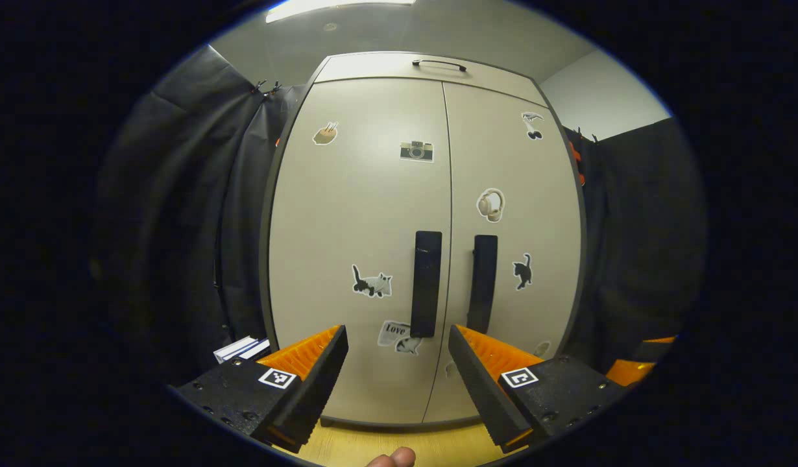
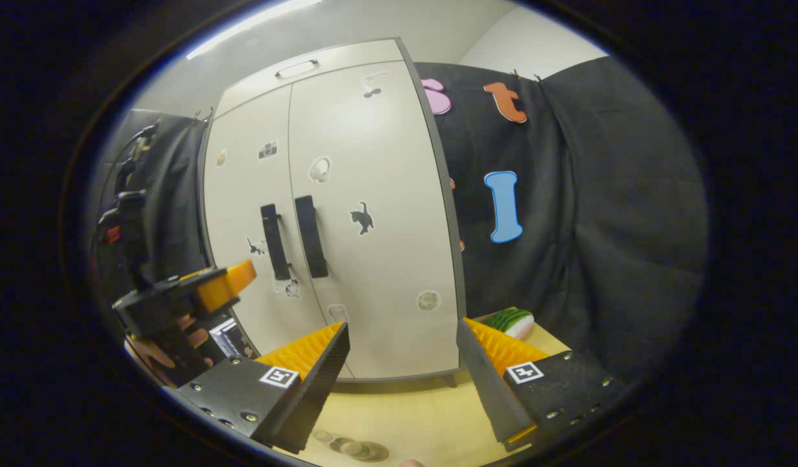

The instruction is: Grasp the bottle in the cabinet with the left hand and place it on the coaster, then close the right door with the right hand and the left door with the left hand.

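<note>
A tall beige cabinet with stickers stands in front of me, both doors shut, so its inside is hidden. Two dark vertical handles, left and right, sit side by side at the middle seam. My left gripper is open, level with the handles' lower ends and a short way off, holding nothing. In the right gripper view the cabinet stands to the left, and my right gripper is open and empty before its lower right corner. The left gripper, held by a hand, appears at the left there. Round flat discs lie on the table near me.
The cabinet stands on a light wooden table. A green striped object lies right of the cabinet's foot. A few flat books lie left of the cabinet. Black cloth hangs on both sides. A fingertip shows at the bottom edge.
</note>
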A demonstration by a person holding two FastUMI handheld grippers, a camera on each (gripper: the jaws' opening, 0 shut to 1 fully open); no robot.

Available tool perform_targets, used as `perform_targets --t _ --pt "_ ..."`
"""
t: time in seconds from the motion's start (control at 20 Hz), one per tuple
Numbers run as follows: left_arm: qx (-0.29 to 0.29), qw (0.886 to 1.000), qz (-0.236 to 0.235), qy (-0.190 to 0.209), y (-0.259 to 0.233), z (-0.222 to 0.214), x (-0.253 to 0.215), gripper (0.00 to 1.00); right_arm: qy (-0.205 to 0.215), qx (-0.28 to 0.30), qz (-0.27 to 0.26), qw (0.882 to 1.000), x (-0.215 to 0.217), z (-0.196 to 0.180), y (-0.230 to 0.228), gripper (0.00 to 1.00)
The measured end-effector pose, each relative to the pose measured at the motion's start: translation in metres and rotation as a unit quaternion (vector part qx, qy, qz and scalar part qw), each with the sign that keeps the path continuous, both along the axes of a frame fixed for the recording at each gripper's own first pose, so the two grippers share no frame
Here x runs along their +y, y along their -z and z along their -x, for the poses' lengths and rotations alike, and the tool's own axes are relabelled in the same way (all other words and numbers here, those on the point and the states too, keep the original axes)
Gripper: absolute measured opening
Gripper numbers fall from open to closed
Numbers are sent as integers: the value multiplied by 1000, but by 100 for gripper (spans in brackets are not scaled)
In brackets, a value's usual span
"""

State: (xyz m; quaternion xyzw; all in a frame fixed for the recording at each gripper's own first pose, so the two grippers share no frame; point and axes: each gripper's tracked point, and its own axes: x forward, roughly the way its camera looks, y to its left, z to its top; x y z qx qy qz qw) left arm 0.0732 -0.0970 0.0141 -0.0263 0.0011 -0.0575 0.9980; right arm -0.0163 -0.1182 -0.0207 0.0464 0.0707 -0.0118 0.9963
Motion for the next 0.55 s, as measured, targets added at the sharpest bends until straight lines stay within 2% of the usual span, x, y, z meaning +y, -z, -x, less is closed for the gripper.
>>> perform_targets --t 0.25,0.5,0.55 --pt "31 999 4 -26 17 71 25 99 -23 -15 26 999 22 20 -18 100" --pt "39 998 20 -38 21 95 37 96 -23 -24 38 999 32 37 -19 100" --pt "43 998 22 -38 22 97 36 96 -23 -22 40 999 33 39 -18 97"
